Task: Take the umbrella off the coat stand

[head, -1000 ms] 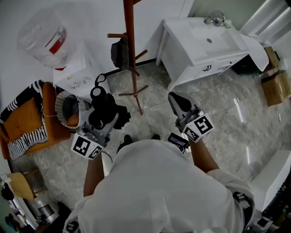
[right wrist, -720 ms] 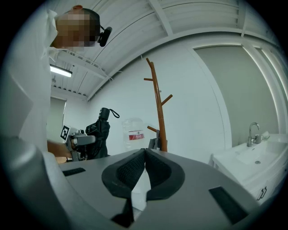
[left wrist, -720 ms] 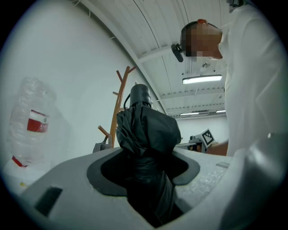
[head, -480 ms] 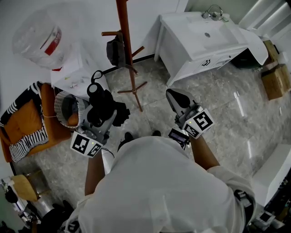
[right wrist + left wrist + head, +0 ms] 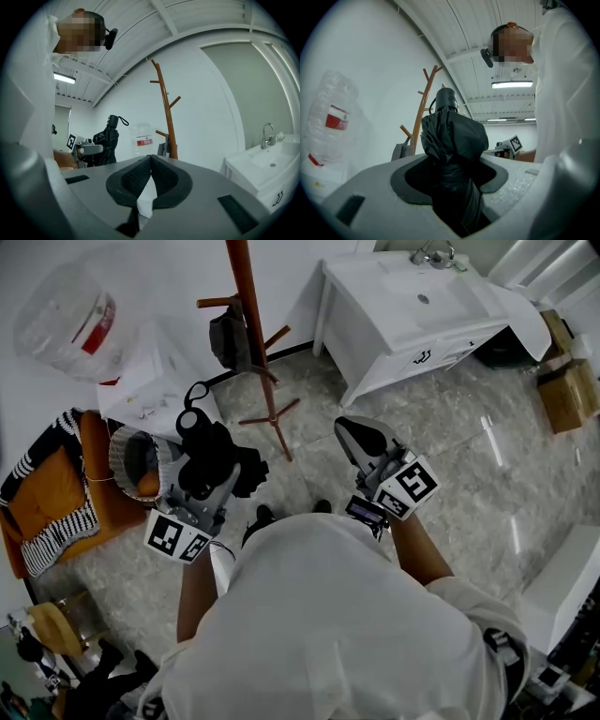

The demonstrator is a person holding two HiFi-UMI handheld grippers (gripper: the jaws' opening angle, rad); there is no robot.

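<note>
Gripping the folded black umbrella (image 5: 452, 136) around its bunched canopy, the left gripper (image 5: 211, 486) held it upright with the handle and wrist strap on top. Its jaws stood at a middling width because the fabric bundle filled the gap between the pads. That hold low on the canopy probably suited the load: the soft folds gave the pads something to bite on, and the handle stayed clear above them.

The umbrella was well apart from the coat stand (image 5: 246, 324), out over the tiled floor (image 5: 450, 474) in front of the person, with no peg near its strap. I judged the task's main step done: the thing was off the stand and carried close to the body, where a tall, top-heavy load would be easiest to steady.

The right gripper (image 5: 150, 161) had its jaws pressed together on nothing (only pale background showed below the meeting tips). It pointed out level beside the other arm, likely parked there because one grip was enough for so light an object.

A dark bag (image 5: 225, 341) hung on a peg of the stand. It was no part of the job, which may explain why it was left in place.
</note>
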